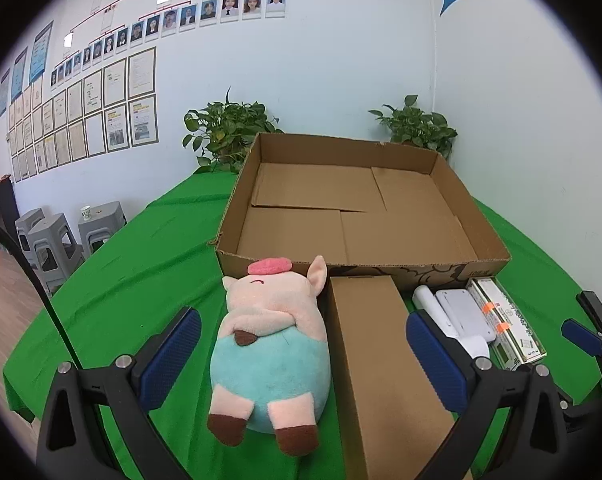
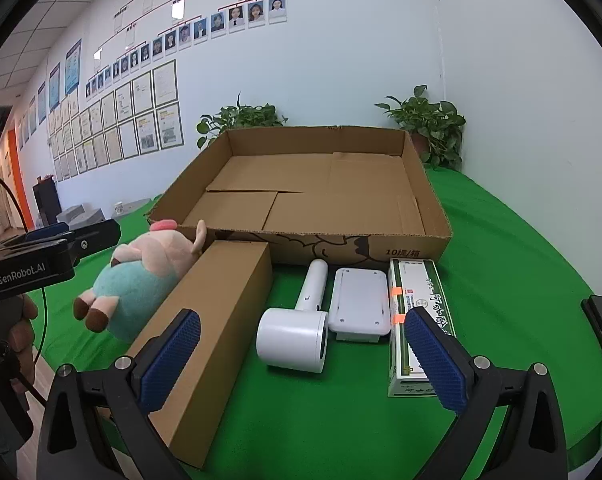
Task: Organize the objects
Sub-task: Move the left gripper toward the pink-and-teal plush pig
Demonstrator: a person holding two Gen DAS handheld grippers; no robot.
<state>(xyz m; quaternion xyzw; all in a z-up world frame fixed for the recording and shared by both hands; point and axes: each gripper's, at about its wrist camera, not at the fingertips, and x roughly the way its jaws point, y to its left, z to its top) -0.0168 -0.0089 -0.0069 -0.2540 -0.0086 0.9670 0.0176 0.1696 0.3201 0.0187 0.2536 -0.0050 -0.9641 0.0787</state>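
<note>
Five things sit in a row on the green tablecloth in front of me, all just before the near wall of the open cardboard tray, which has nothing in it. From my left they run: the plush pig, the long brown carton, the white hair dryer, the flat white device and the green-and-white packet box.

My left gripper hangs with its jaws spread wide and nothing between the blue pads; through its camera the pig and the near end of the carton lie in the gap, below and ahead of the fingers. The pig lies face down with its head toward the tray, its flank pressed against the carton's side.

My right gripper is likewise spread apart and holds nothing. Its left pad hovers over the carton's near end, its right pad over the packet box, with the hair dryer and the flat device showing between them. The hair dryer lies with its barrel toward me and its handle pointing at the tray.

Two potted plants stand behind the tray against the white wall.
</note>
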